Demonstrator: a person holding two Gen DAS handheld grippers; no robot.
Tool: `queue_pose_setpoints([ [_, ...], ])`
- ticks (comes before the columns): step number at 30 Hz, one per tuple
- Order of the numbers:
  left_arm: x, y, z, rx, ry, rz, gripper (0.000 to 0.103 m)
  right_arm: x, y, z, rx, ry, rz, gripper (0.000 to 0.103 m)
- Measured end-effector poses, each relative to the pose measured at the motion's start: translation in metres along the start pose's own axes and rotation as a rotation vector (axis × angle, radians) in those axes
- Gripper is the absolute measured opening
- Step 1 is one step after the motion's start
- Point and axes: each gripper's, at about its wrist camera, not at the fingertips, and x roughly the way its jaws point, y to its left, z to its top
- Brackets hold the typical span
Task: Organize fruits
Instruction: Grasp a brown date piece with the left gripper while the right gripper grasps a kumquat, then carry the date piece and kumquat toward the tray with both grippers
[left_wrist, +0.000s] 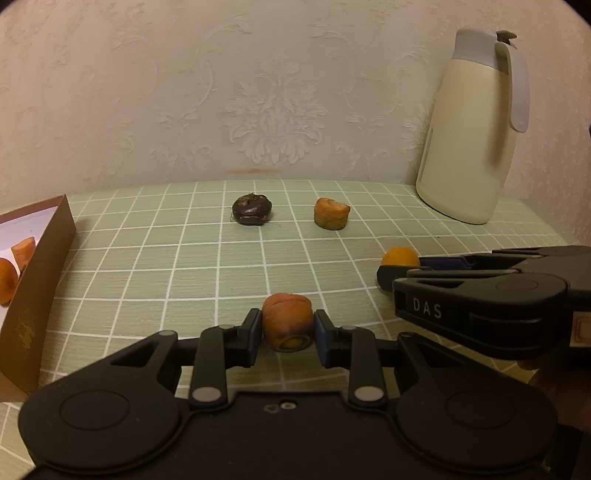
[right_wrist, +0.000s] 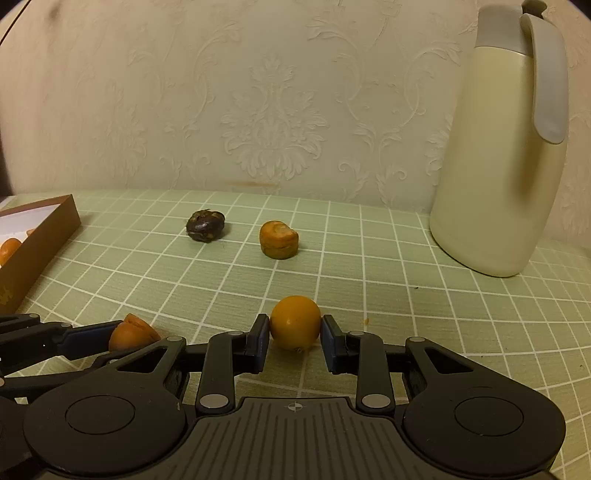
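Note:
In the left wrist view my left gripper (left_wrist: 288, 326) is shut on a wrinkled orange fruit piece (left_wrist: 287, 317) that rests on the green checked tablecloth (left_wrist: 184, 266). My right gripper (right_wrist: 295, 330) is shut on a round yellow-orange fruit (right_wrist: 295, 321), its pads pressing on both sides. Each gripper also shows in the other's view: the right gripper (left_wrist: 397, 267) with its round fruit (left_wrist: 400, 256), and the left gripper (right_wrist: 122, 339) with its orange piece (right_wrist: 133, 334). A brown box (left_wrist: 37, 277) at the left holds orange fruits (left_wrist: 7, 280).
A dark brown fruit (left_wrist: 253, 210) and an orange fruit chunk (left_wrist: 331, 213) lie further back on the cloth, near the patterned wall. A tall cream thermos jug (left_wrist: 472, 129) stands at the back right. The box (right_wrist: 44, 229) sits at the left edge.

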Motion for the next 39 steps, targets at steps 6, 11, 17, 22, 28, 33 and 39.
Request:
queue_pose_setpoints([
  [6, -0.012, 0.0, 0.005, 0.012, -0.02, 0.005, 0.02, -0.012, 0.004, 0.004, -0.002, -0.025, 0.003, 0.03],
  [11, -0.023, 0.003, 0.008, 0.023, -0.032, 0.018, 0.02, -0.024, 0.008, 0.007, -0.007, -0.042, 0.002, 0.03],
  [17, -0.039, 0.008, 0.013, 0.028, -0.055, 0.034, 0.02, -0.04, 0.012, 0.01, -0.019, -0.069, 0.003, 0.03],
  [22, -0.054, 0.009, 0.017, 0.044, -0.078, 0.044, 0.02, -0.055, 0.016, 0.013, -0.037, -0.095, 0.007, 0.03],
  [28, -0.072, 0.009, 0.019, 0.062, -0.101, 0.051, 0.02, -0.071, 0.022, 0.018, -0.06, -0.125, 0.019, 0.03],
  [33, -0.089, 0.011, 0.019, 0.081, -0.126, 0.055, 0.02, -0.083, 0.027, 0.018, -0.082, -0.143, 0.035, 0.03],
  [39, -0.104, 0.02, 0.019, 0.086, -0.149, 0.083, 0.02, -0.098, 0.034, 0.02, -0.099, -0.171, 0.047, 0.03],
])
